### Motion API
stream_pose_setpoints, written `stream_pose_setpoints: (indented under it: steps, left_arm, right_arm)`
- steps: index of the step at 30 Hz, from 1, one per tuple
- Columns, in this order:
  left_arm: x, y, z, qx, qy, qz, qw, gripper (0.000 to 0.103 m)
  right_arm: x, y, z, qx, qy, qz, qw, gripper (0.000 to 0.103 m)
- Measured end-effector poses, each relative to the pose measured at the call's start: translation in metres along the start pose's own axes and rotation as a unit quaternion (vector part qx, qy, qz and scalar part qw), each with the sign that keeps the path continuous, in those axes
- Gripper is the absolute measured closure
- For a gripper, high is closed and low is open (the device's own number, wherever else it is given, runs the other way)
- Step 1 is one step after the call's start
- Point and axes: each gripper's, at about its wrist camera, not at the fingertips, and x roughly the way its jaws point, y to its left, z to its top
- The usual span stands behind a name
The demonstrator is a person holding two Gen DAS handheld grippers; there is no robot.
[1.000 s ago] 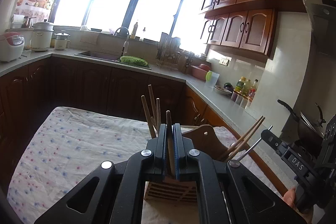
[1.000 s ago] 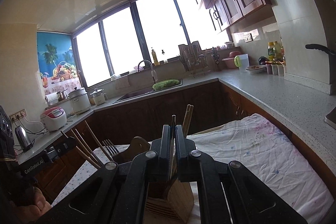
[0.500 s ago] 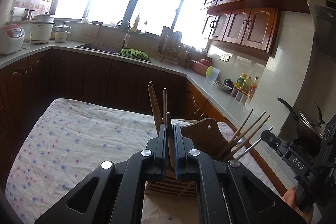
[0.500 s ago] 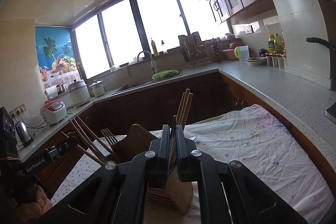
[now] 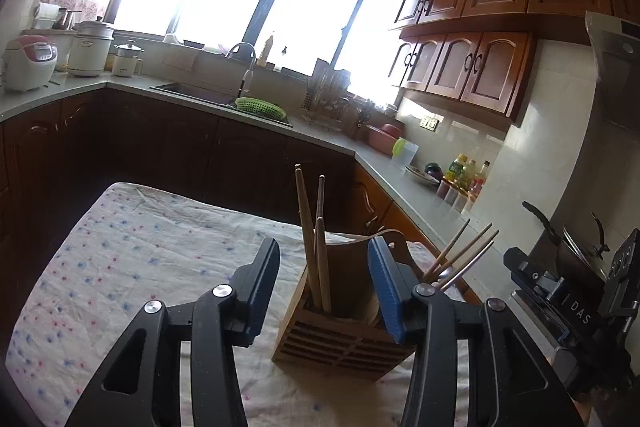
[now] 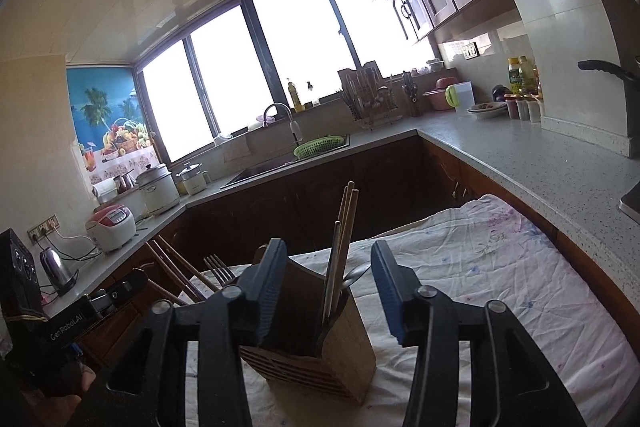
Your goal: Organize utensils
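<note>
A slatted wooden utensil holder [image 5: 344, 343] stands on the floral tablecloth [image 5: 132, 259]. Wooden chopsticks [image 5: 309, 227] stand upright in its near compartment, between the spread jaws of my left gripper [image 5: 325, 247], which are opening and do not touch them. More chopsticks [image 5: 460, 259] lean out of a right compartment. In the right wrist view the same holder [image 6: 320, 359] holds chopsticks [image 6: 344, 227] between the opening jaws of my right gripper [image 6: 329, 250], whose pads are clear of them. A fork [image 6: 218, 267] and slanted chopsticks [image 6: 176, 267] stick out on the left.
Dark cabinets and a grey counter [image 6: 520, 163] wrap around the table. On the counter are a sink with a green basket [image 5: 260, 105], rice cookers [image 5: 28, 63] and bottles [image 5: 464, 175]. A wok [image 5: 568, 247] sits at the right.
Both grippers were shut on a chopstick above the holder; now both pairs of jaws stand apart and the chopsticks stand loose in the holder. The left gripper has shifted a little.
</note>
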Motion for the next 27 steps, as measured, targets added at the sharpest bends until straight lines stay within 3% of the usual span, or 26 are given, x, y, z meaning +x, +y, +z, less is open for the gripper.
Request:
stream_pose_setpoints:
  steps: [1, 4, 15, 27]
  left_arm:
    - [-0.004, 0.001, -0.003, -0.002, -0.001, 0.003, 1.0, 0.051]
    - [-0.015, 0.005, -0.013, -0.01, 0.0, 0.02, 0.9997, 0.039]
    - [-0.066, 0.005, -0.04, -0.041, -0.005, 0.044, 0.9982, 0.03]
    - [-0.128, -0.001, -0.089, -0.038, 0.032, 0.05, 0.9975, 0.03]
  right_arm:
    - [-0.003, 0.0, -0.001, 0.001, -0.004, 0.001, 1.0, 0.033]
    - [-0.013, -0.001, -0.005, 0.001, -0.006, 0.005, 1.0, 0.027]
    - [-0.049, 0.002, -0.034, -0.004, 0.009, 0.009, 1.0, 0.015]
    - [-0.091, -0.004, -0.086, 0.011, 0.059, 0.019, 0.998, 0.015]
